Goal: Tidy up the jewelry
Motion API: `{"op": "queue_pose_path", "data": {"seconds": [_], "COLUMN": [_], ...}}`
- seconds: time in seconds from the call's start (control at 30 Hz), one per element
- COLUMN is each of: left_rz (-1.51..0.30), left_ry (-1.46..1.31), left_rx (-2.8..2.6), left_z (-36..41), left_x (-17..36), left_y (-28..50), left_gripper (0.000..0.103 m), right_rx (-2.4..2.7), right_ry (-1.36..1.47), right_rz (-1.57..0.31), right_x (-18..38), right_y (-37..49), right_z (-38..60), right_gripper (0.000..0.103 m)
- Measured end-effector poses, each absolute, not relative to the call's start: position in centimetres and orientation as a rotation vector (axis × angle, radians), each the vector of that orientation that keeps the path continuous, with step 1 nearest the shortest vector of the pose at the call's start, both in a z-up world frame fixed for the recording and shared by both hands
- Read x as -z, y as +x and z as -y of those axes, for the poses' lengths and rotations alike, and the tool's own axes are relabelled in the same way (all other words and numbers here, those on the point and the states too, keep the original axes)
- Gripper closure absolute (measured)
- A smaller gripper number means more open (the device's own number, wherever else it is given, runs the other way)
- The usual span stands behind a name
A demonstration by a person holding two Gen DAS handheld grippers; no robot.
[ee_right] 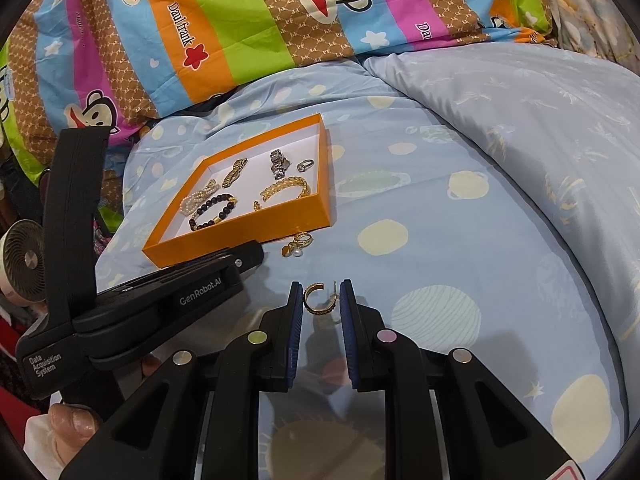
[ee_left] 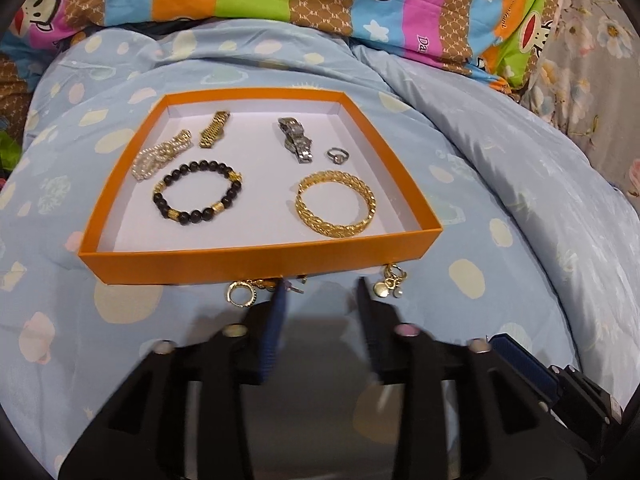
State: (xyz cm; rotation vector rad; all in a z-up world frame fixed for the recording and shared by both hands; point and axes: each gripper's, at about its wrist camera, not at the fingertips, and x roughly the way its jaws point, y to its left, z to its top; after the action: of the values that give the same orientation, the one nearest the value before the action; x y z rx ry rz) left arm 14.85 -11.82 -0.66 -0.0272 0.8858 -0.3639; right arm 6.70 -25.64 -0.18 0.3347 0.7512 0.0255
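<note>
Orange box (ee_left: pixel 256 258) fronts the left claw (ee_left: pixel 322 286).

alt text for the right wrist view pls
The right gripper is shut on a gold hoop earring above a blue patterned duvet. Beyond it, an orange tray holds bracelets, a watch and a ring, with another earring lying just outside.

We read "GenRobot.AI" and "Data Acquisition System" on the left tongs (ee_right: pixel 240 258). The striped pillow (ee_right: pixel 224 32) carries "Daul frank".
</note>
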Motion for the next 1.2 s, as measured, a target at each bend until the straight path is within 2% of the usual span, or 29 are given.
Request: {"op": "queue_pose_path", "data": {"seconds": [0.17, 0.3, 0.6, 0.67, 0.73, 1.0, 1.2], "left_rz": [-0.9, -0.9, -0.892, -0.892, -0.896, -0.876, -0.816], "left_ry": [-0.032, -0.035, -0.005, 0.008, 0.003, -0.015, -0.048], "left_rx": [0.347, 0.34, 0.349, 0.348, 0.351, 0.372, 0.372], "left_z": [11.6, 11.1, 10.9, 11.1, 11.1, 10.5, 6.9], "left_x": [1.0, 1.1, 1.3, 1.3, 1.4, 0.5, -2.4], "left_y": [15.7, 16.2, 16.3, 16.2, 16.4, 14.9, 13.0], "left_gripper": [0.056, 0.069, 0.07, 0.076, 0.087, 0.087, 0.087], "right_rx": [-0.029, -0.03, -0.031, -0.032, -0.032, -0.03, -0.059], "right_ry": [0.339, 0.34, 0.34, 0.34, 0.34, 0.34, 0.354], "right_rz": [-0.75, -0.75, -0.75, -0.749, -0.75, -0.745, -0.716], "right_x": [0.2, 0.2, 0.2, 0.2, 0.2, 0.2, -1.5], "right_y": [6.7, 6.7, 6.6, 6.6, 6.6, 6.6, 7.1], "right_z": [25.6, 25.6, 25.4, 25.5, 25.5, 25.5, 25.7], "right_gripper": [0.085, 0.085, 0.085, 0.085, 0.085, 0.085, 0.085]}}
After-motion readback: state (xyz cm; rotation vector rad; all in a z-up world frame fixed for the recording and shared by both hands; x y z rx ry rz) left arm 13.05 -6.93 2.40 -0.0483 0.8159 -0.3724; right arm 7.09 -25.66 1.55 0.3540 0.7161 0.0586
